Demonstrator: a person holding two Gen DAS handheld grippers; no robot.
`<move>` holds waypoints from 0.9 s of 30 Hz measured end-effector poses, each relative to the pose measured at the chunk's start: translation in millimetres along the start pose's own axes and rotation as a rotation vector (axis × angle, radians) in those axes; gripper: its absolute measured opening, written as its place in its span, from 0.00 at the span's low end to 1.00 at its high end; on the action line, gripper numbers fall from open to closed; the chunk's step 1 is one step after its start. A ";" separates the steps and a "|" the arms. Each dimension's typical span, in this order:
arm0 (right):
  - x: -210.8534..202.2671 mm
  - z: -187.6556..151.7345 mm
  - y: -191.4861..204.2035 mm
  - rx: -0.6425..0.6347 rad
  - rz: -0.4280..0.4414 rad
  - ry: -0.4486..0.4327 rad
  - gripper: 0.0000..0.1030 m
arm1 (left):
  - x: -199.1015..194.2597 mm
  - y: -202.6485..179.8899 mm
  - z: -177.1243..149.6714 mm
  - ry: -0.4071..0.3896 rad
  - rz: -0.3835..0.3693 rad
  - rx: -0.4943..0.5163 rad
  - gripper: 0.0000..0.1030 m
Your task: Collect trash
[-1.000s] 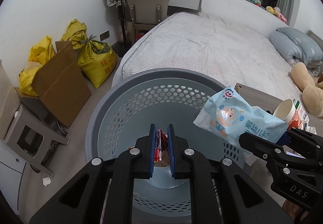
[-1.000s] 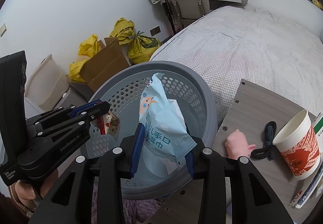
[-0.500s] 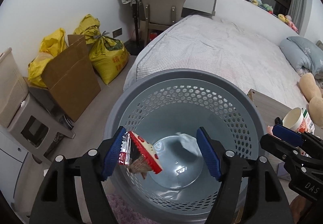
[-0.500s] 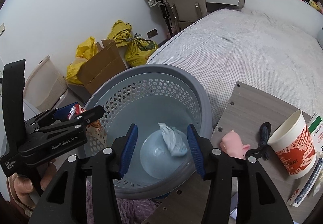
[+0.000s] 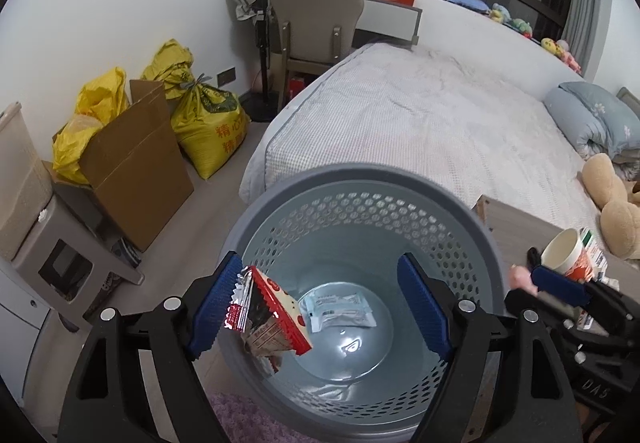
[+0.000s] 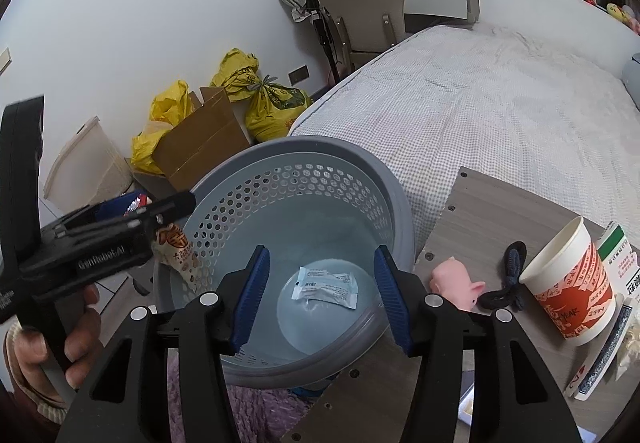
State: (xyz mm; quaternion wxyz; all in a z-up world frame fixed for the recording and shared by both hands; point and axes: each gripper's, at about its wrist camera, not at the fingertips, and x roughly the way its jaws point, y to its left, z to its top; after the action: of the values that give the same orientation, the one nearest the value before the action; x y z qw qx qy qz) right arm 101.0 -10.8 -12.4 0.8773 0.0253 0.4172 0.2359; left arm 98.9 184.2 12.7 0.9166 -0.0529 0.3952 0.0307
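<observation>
A grey perforated basket (image 5: 360,171) stands below both grippers. My left gripper (image 5: 319,258) hangs over it with its jaws opening wide. A red and silver snack wrapper (image 5: 272,315) clings to the left pad only, dangling over the basket's near-left side. My right gripper (image 6: 322,253) is above the basket too, its jaws opening with nothing between them. A light blue wipes packet (image 6: 326,283) lies flat on the basket's bottom. In the right wrist view the left gripper (image 6: 168,207) shows side-on with the wrapper (image 6: 178,249) under it.
A wooden table (image 6: 500,211) right of the basket bears a paper cup (image 6: 568,279), a pink pig toy (image 6: 456,281) and a black hair tie (image 6: 508,275). A bed (image 6: 500,91) lies behind. A cardboard box (image 5: 136,163) and yellow bags (image 5: 208,123) stand at the left wall.
My left jaws went from clamped on the wrapper to wide apart, and the gripper rose a little. My right jaws let go of the wipes packet, which dropped to the basket's bottom.
</observation>
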 end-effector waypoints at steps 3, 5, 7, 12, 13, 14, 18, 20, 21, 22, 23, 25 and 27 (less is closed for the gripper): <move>-5.6 -1.7 -2.7 0.006 -0.001 -0.009 0.51 | -5.2 -8.6 11.0 -0.022 -0.015 0.023 0.77; -9.7 -2.4 -5.0 0.009 -0.003 -0.017 0.51 | -7.4 -14.4 17.1 -0.033 -0.021 0.037 0.81; -14.6 -2.8 -9.0 0.017 -0.005 -0.028 0.51 | -9.0 -19.1 21.3 -0.040 -0.027 0.047 0.88; -26.8 -3.8 -19.8 0.041 -0.013 -0.053 0.51 | -6.2 -26.8 31.7 -0.014 -0.050 0.082 0.94; -29.0 -4.4 -22.4 0.046 -0.014 -0.057 0.51 | -4.9 -27.8 34.7 0.001 -0.058 0.092 0.94; -31.7 -5.6 -25.6 0.053 -0.014 -0.063 0.51 | -3.4 -29.1 37.6 0.015 -0.065 0.102 0.94; -38.6 -9.4 -36.1 0.072 -0.017 -0.078 0.51 | -1.0 -34.5 51.1 0.079 -0.131 0.135 0.94; -41.9 -11.8 -41.2 0.084 -0.015 -0.085 0.51 | -1.3 -37.0 55.1 0.099 -0.149 0.145 0.94; -43.5 -12.1 -43.8 0.092 -0.013 -0.089 0.51 | -1.9 -39.0 59.3 0.110 -0.165 0.148 0.94; -44.8 -12.5 -46.2 0.098 -0.011 -0.092 0.51 | -2.7 -41.4 59.9 0.120 -0.188 0.148 0.94; -46.7 -13.5 -49.1 0.105 -0.008 -0.096 0.51 | -1.9 -42.5 63.0 0.141 -0.229 0.139 0.94; -50.2 -15.6 -53.0 0.112 -0.005 -0.104 0.51 | 3.8 -43.7 65.1 0.191 -0.295 0.111 0.94; -54.7 -17.1 -57.2 0.119 -0.003 -0.114 0.51 | 9.4 -49.4 63.1 0.235 -0.318 0.106 0.94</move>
State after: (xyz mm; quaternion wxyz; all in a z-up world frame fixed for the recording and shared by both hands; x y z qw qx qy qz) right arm 81.2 -88.0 2.0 0.8970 0.0900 0.3798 0.2076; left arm 155.7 142.9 52.5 0.8589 -0.0694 0.4872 -0.1416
